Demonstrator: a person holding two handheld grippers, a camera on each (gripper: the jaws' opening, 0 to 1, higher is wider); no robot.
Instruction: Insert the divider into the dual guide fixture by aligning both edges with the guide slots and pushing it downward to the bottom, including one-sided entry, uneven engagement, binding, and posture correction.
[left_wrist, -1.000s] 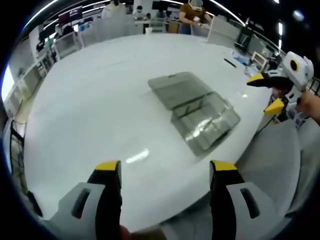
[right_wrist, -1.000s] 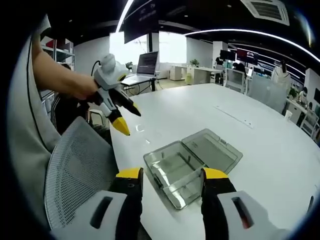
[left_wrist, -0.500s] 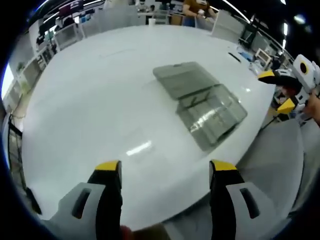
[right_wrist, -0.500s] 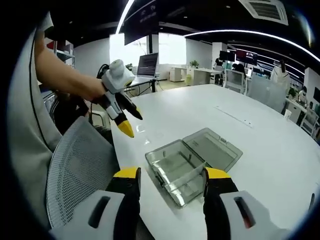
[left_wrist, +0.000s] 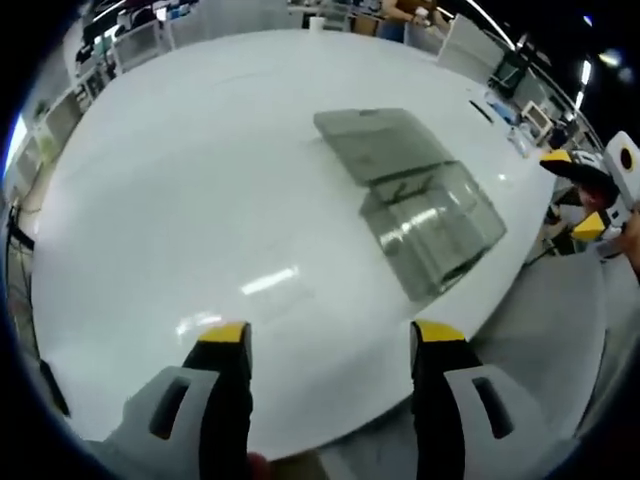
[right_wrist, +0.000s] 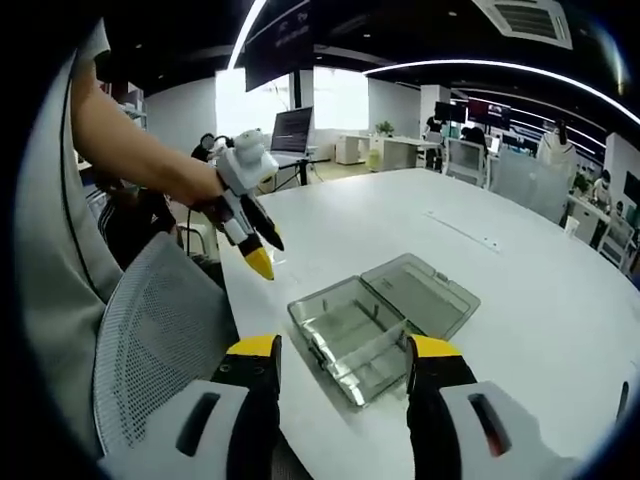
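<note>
Left gripper (left_wrist: 330, 335) edges nearer the desk (left_wrist: 180, 190) edge; both grippers spread, empty (right gripper (right_wrist: 345, 345) too). Approach the open clear box (right_wrist: 375, 320) squarely, level.

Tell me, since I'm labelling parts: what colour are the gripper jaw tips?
Yellow, on black jaws. The right gripper shows them best, in the right gripper view.

Bare white table (left_wrist: 180, 190) all round the open clear case (left_wrist: 425, 215); mesh chair (right_wrist: 150, 340) probably close beside.
</note>
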